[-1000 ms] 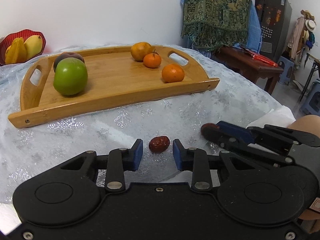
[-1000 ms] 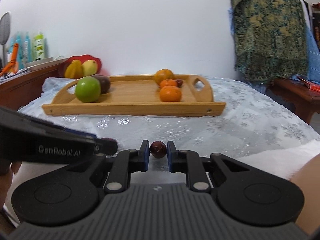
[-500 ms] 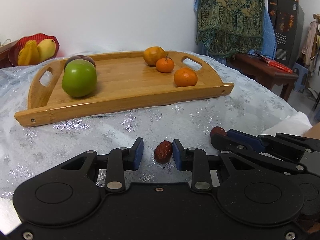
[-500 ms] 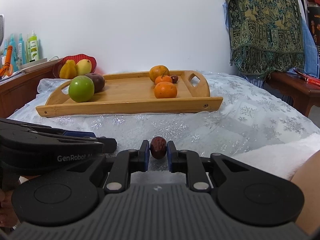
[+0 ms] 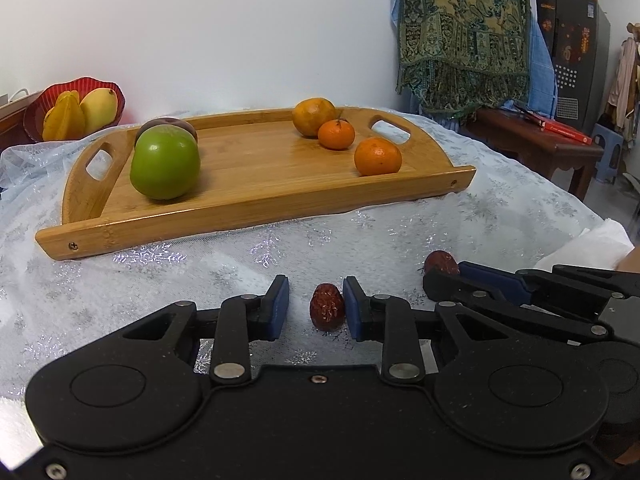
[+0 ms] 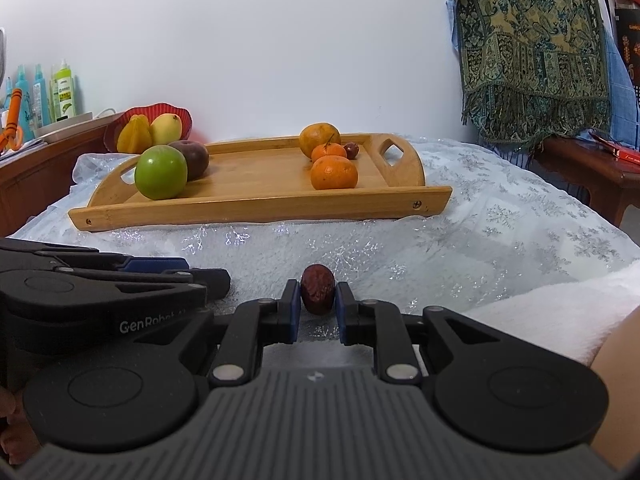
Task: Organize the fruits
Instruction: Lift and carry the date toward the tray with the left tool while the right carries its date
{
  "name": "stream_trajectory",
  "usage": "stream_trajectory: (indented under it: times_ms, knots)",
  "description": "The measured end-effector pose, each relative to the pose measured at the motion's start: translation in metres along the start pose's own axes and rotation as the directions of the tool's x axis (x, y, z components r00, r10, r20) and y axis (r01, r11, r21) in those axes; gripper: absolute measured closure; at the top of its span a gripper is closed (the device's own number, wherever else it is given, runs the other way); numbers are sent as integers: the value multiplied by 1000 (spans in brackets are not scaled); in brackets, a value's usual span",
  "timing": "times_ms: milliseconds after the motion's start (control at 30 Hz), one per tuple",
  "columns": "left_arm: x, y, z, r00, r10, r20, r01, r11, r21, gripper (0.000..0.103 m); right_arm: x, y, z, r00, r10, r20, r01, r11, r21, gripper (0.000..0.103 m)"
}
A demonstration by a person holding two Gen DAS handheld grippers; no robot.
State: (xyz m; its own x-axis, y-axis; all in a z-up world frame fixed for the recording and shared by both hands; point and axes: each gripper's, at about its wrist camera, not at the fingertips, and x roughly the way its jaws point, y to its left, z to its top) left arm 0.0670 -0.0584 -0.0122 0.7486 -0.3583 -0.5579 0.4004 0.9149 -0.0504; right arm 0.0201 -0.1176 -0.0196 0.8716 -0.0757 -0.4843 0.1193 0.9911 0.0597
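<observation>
A wrinkled red date (image 5: 327, 307) lies on the sparkly white cloth between the jaws of my left gripper (image 5: 315, 304). It touches the right pad, with a gap on its left. My right gripper (image 6: 317, 304) is shut on a second red date (image 6: 318, 294), and its jaws are opening slightly. In the left wrist view that gripper (image 5: 448, 276) sits close on the right. Beyond stands a wooden tray (image 5: 256, 208) holding a green apple (image 5: 165, 162), a dark fruit (image 6: 192, 158), three oranges (image 5: 378, 156) and a small date (image 6: 351, 150).
A red bowl (image 5: 74, 108) of yellow fruit sits behind the tray on the left. Bottles (image 6: 60, 96) line a wooden shelf there. A dark wooden table (image 5: 532, 140) and a hanging patterned cloth (image 5: 460, 28) stand on the right. A white towel (image 5: 592, 244) lies at the near right.
My left gripper has slid forward around its date, which now rests against the right pad, and its jaws have narrowed a little. The right gripper keeps its date in place.
</observation>
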Motion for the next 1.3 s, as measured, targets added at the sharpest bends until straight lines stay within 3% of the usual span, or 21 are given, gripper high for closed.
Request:
stream_trajectory:
  times_ms: [367,600,733,967,1300]
  knots:
    - [-1,2,-2,1000,2,12,-2,1000,-10,77,2,0,0,1000,2,-2,-2,1000,-1,76]
    - [-5,2,-5,1000,10,19,-10,1000,-16,83,4,1,1,1000,4,1,-4,1000,3,63]
    - [-6,3,-6,1000,10,21,-10,1000,-19,84,4,1,1,1000,3,0,-3,1000,3,62]
    - [-6,4,-7,1000,10,26,-9,1000,-29,86,7,1,1,1000,10,-1,-10,1000,4,63]
    - [-8,5,-7,999,14,31,-13,999,-36,86,6,1,1,1000,16,4,-16,1000,7,72]
